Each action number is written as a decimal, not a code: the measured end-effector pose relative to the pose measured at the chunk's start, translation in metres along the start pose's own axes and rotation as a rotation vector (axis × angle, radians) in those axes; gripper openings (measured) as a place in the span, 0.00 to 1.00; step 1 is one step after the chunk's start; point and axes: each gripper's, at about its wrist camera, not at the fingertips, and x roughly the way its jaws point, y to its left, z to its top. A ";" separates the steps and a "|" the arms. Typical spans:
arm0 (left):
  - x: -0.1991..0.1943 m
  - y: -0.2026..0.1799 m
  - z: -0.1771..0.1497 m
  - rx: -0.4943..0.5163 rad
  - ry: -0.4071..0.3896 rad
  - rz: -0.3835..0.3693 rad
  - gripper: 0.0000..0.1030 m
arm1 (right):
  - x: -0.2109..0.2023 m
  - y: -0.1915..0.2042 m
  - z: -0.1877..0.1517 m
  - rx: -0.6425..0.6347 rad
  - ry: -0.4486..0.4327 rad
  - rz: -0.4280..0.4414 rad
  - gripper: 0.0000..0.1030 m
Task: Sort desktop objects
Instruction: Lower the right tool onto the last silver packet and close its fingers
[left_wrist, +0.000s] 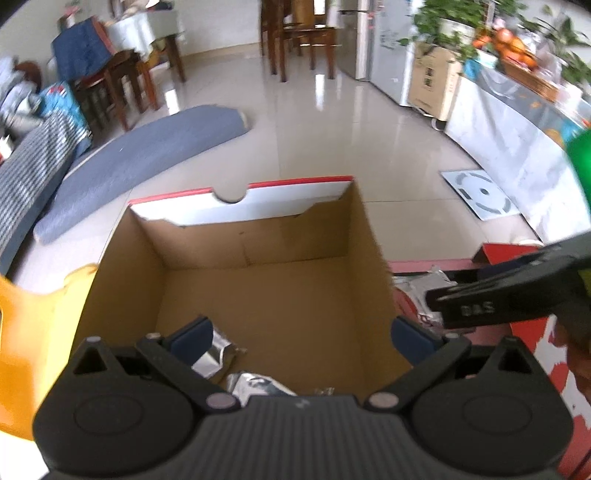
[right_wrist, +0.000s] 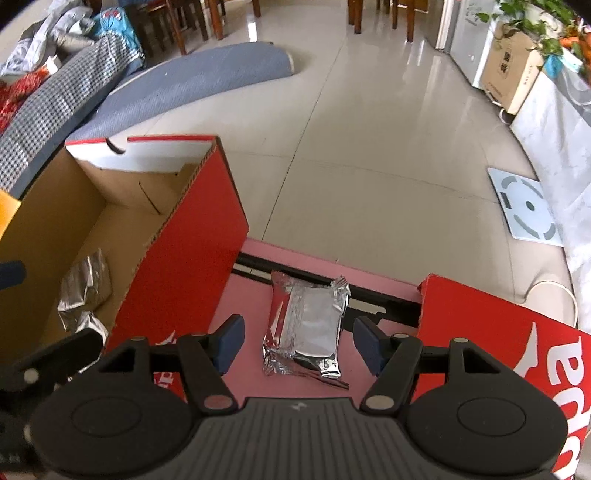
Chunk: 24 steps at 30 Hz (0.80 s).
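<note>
An open cardboard box with red outer walls fills the left wrist view. My left gripper hangs open over it, nothing between its blue pads. Silver foil packets lie on the box floor just below the left pad. In the right wrist view the same box stands at the left, with foil packets inside. A silver foil snack packet lies flat on the pink tabletop. My right gripper is open, its pads on either side of that packet, apart from it.
A red box lid with white print lies to the right of the packet. A black strip runs across the pink top behind it. An orange object sits left of the box. Beyond are tiled floor, a grey mat and a scale.
</note>
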 end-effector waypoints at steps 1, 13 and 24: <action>0.000 -0.004 -0.001 0.028 -0.009 0.018 1.00 | 0.002 0.000 0.000 -0.006 0.007 0.002 0.63; 0.012 -0.016 -0.001 0.099 0.006 0.082 1.00 | 0.029 -0.002 -0.001 -0.037 0.058 -0.018 0.63; 0.016 -0.008 0.002 0.069 0.019 0.060 1.00 | 0.051 0.000 0.000 -0.032 0.103 -0.012 0.63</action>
